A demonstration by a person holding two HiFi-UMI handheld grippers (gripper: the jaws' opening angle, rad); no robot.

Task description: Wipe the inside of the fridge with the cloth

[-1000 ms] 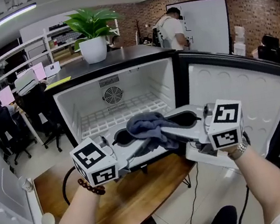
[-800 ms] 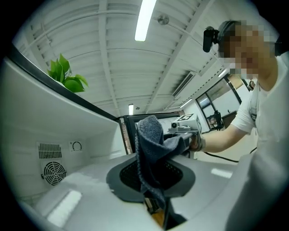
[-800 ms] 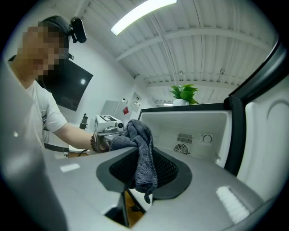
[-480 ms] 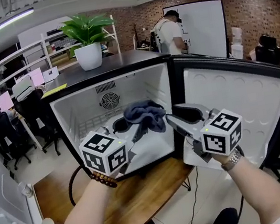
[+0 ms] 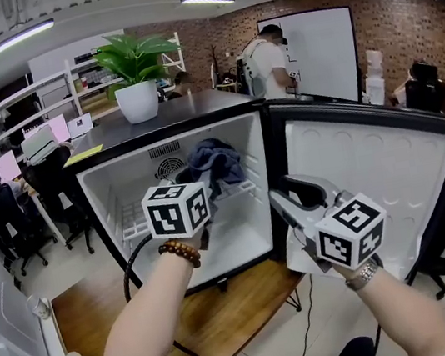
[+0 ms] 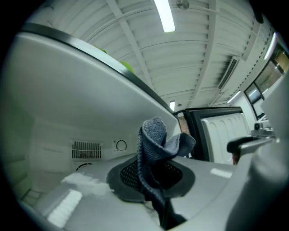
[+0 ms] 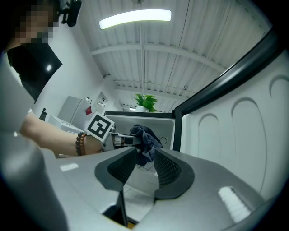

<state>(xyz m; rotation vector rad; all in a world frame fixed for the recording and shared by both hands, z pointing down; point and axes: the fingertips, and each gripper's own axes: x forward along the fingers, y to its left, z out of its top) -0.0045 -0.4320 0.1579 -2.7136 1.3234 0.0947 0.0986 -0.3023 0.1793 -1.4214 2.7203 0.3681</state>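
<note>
Open-plan office space lies behind, with a red brick wall (image 5: 433, 19), a large whiteboard (image 5: 315, 52) and a person in a white top (image 5: 266, 60) standing at it. Nearest the camera, a small black fridge with a white interior (image 5: 178, 114) sits on a brown wooden table (image 5: 220, 317). Its white-lined door (image 5: 371, 156) is swung wide open to the right. A leafy green plant in a white pot (image 5: 139, 98) stands on the fridge's top, towards the left.

Reaching into the cavity, the left gripper (image 6: 154, 178) points roughly level. Its jaws have just been closing and are clamped on the dark blue-grey cloth (image 6: 153, 140), which bunches up above the pads. The cloth is inside the fridge, raised in the upper right part of the cavity above the white wire shelf (image 5: 139, 225). Whether it touches a wall cannot be told.

Outside the cavity, the right gripper (image 7: 143, 169) is held in front of the open door's lower edge, well apart from the cloth. Its jaws have just been opening and stand partly apart with nothing between them. Its own view only looks past them at the cloth farther off.

A brown bead bracelet (image 5: 180, 253) circles the left wrist, and a metal watch (image 5: 361, 276) the right.
</note>
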